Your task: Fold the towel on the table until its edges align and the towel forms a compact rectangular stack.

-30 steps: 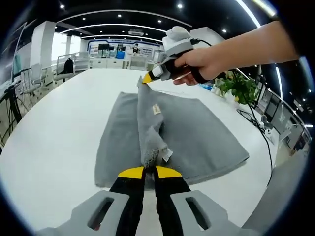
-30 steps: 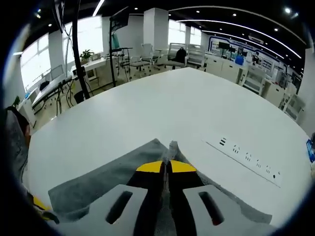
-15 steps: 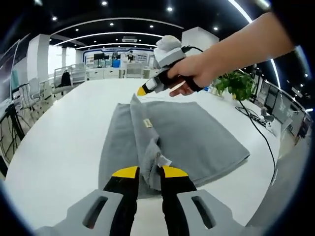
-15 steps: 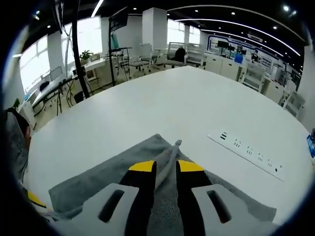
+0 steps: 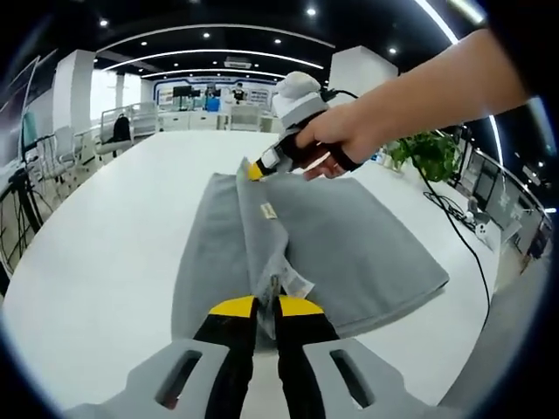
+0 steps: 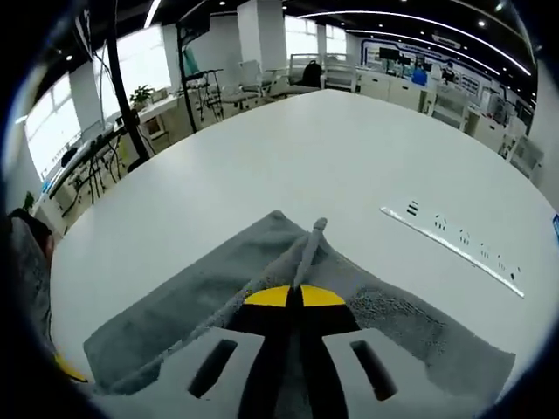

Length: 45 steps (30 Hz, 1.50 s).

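A grey towel (image 5: 349,236) lies flat on the white table (image 5: 105,236), with a raised ridge running down its middle. My left gripper (image 5: 266,305) is shut on the near end of that ridge, beside a white label (image 5: 297,281). At the far end a hand holds my right gripper (image 5: 257,169), pinching the towel's far edge. In the right gripper view the towel (image 6: 201,297) spreads below, and my right gripper (image 6: 293,295) is shut on a thin fold that sticks up past the jaws. A yellow tip of the left gripper (image 6: 68,368) peeks in at the lower left.
A white power strip (image 6: 454,249) lies on the table beyond the towel. A potted plant (image 5: 428,153) and a black cable (image 5: 458,231) sit near the table's right edge. Chairs and desks (image 6: 262,87) stand further off in the room.
Half a second ago both grippers had their jaws apart around the towel ridge; now both are shut on it again. The ridge lies a little lower and flatter.
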Motion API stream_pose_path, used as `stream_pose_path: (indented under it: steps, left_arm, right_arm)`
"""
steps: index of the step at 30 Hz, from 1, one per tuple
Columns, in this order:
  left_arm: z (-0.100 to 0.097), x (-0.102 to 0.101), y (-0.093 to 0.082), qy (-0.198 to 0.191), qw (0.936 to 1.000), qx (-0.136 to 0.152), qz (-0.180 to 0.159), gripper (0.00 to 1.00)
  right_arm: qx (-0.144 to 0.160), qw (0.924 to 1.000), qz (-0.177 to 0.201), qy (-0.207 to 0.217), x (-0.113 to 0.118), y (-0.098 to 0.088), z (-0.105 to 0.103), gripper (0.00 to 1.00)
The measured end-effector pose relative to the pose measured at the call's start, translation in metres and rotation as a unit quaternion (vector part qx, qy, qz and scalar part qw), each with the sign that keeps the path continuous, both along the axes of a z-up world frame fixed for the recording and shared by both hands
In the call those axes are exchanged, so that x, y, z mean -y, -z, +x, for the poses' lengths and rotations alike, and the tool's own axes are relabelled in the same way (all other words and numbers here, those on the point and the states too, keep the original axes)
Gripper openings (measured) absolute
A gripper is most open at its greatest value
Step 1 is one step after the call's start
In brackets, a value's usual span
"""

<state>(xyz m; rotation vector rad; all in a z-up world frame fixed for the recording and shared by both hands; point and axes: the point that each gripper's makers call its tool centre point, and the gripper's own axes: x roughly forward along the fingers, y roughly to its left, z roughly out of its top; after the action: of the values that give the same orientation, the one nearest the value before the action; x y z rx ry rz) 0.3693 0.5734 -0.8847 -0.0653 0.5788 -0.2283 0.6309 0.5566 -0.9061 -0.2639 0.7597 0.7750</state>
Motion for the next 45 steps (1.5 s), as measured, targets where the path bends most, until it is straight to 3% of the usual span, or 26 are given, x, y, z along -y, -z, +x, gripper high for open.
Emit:
stream_pose_path:
  steps: [5,7,9,14,20,23,25,28,32,34,37,39,45]
  left_arm:
    - [-0.004,-0.011,0.007,-0.02,0.9996,-0.016,0.009,0.06]
    - [-0.007,-0.015,0.01,-0.032,0.9993,-0.021,0.002,0.07]
    - [-0.01,-0.022,0.01,-0.043,0.9987,-0.022,0.014,0.11]
    - [-0.015,-0.032,0.008,-0.048,0.9974,-0.016,0.05,0.19]
    - [-0.017,-0.036,-0.008,-0.058,0.9934,0.007,0.099,0.31]
    - [-0.013,-0.023,-0.009,-0.016,0.9931,0.024,0.114,0.34]
    - [-0.014,-0.012,-0.009,0.012,0.9913,0.031,0.128,0.31]
    - [-0.015,0.0,0.003,0.041,0.992,0.008,0.119,0.28]
    - [-0.011,-0.004,0.014,0.029,0.9934,-0.007,0.111,0.31]
    - [-0.015,-0.009,0.015,0.004,0.9949,-0.02,0.099,0.33]
    - [-0.02,-0.017,0.023,-0.015,0.9947,-0.042,0.093,0.42]
    - [-0.019,-0.017,0.022,-0.022,0.9963,-0.026,0.079,0.43]
    - [-0.02,-0.012,0.013,-0.029,0.9957,-0.031,0.081,0.44]
  right_arm:
    - [0.008,0.9994,0.032,-0.014,-0.012,-0.018,0.002,0.01]
    - [0.001,0.9977,0.064,-0.023,-0.023,-0.021,0.003,0.03]
    - [-0.003,0.9941,0.108,-0.007,-0.031,-0.038,0.005,0.07]
    - [0.01,0.9941,0.108,-0.001,-0.025,-0.05,0.005,0.14]
    - [0.018,0.9943,0.106,0.003,-0.005,-0.058,0.001,0.17]
    - [0.025,0.9941,0.106,0.007,0.009,-0.064,0.0,0.18]
    - [0.024,0.9938,0.108,0.013,0.016,-0.065,0.003,0.18]
    - [0.026,0.9934,0.111,0.018,0.03,-0.072,-0.002,0.18]
    - [0.03,0.9933,0.109,0.024,0.05,-0.079,-0.003,0.18]
    - [0.034,0.9936,0.103,0.029,0.063,-0.079,0.001,0.18]
    - [0.038,0.9932,0.102,0.04,0.082,-0.086,0.003,0.17]
    - [0.036,0.9918,0.11,0.054,0.095,-0.09,0.002,0.17]
    - [0.037,0.9913,0.107,0.067,0.124,-0.091,0.005,0.17]
